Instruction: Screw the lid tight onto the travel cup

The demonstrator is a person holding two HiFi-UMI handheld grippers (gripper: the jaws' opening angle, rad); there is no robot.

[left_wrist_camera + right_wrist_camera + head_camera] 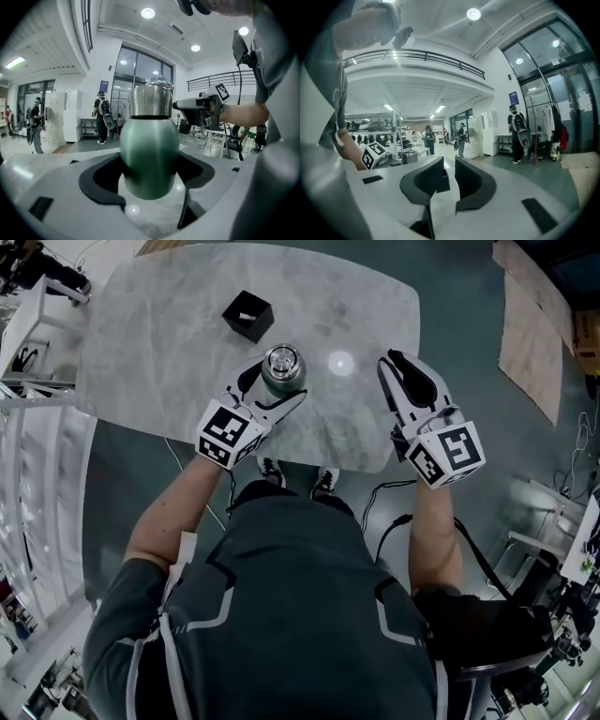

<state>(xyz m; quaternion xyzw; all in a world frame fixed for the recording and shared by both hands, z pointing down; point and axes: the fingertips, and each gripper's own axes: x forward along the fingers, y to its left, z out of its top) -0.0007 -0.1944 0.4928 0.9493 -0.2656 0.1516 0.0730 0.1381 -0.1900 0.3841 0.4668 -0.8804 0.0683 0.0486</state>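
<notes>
Green bulbous metal travel cup (284,379) (150,154) sitting clamped between the left tongs (277,381) (150,180), seeming rigid, smooth and slippery; gripping its brushed-steel lid (281,361) (151,101) by the side wall probably suiting the right tongs (394,362) (449,176), hovering well apart, nearly together, empty.

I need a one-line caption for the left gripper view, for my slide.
Left gripper grips the green travel cup, its steel lid on top; right gripper beyond.

i counted one table (169,306), one travel cup (150,159), one lid (151,99), one black box (247,315), two shoes (272,468) and two grippers: left gripper (272,388), right gripper (392,367).
</notes>
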